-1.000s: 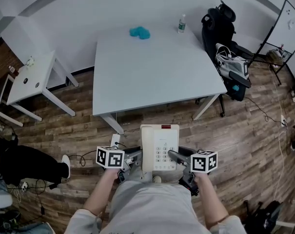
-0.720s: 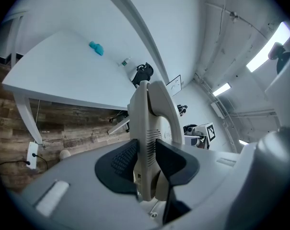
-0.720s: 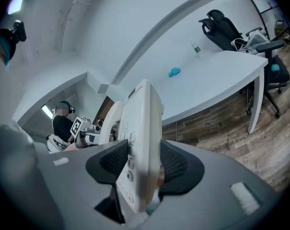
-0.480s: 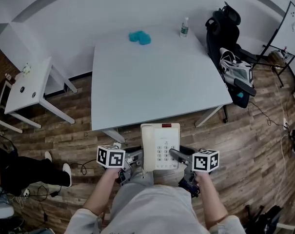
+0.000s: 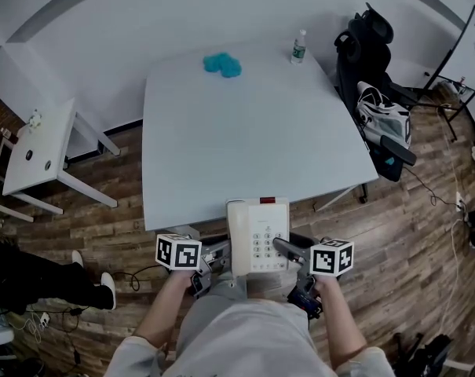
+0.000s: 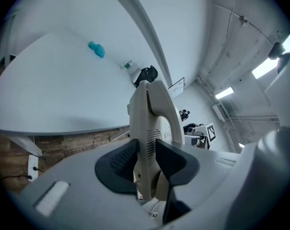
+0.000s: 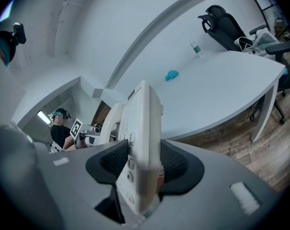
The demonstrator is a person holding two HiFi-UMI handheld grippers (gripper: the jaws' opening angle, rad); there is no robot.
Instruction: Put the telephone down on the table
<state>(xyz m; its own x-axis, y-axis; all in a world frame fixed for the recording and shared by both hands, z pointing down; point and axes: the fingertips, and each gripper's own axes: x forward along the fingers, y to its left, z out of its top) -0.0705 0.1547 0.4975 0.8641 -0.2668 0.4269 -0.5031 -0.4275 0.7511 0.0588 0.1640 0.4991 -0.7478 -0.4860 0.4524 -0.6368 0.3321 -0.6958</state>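
Telephone [image 5: 257, 236] is gripped from 2 sides: left gripper [image 6: 147, 159] clamped on the handset side, right gripper [image 7: 144, 164] on the keypad side. It is held at the table's [image 5: 245, 132] near edge. Set-down is judged not yet done. Bottle [image 5: 298, 47] noted at the far edge.

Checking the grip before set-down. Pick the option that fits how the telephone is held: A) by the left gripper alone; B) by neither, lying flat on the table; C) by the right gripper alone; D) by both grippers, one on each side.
D: the left gripper and the right gripper each have their jaws shut on an edge of the telephone, as both gripper views show.
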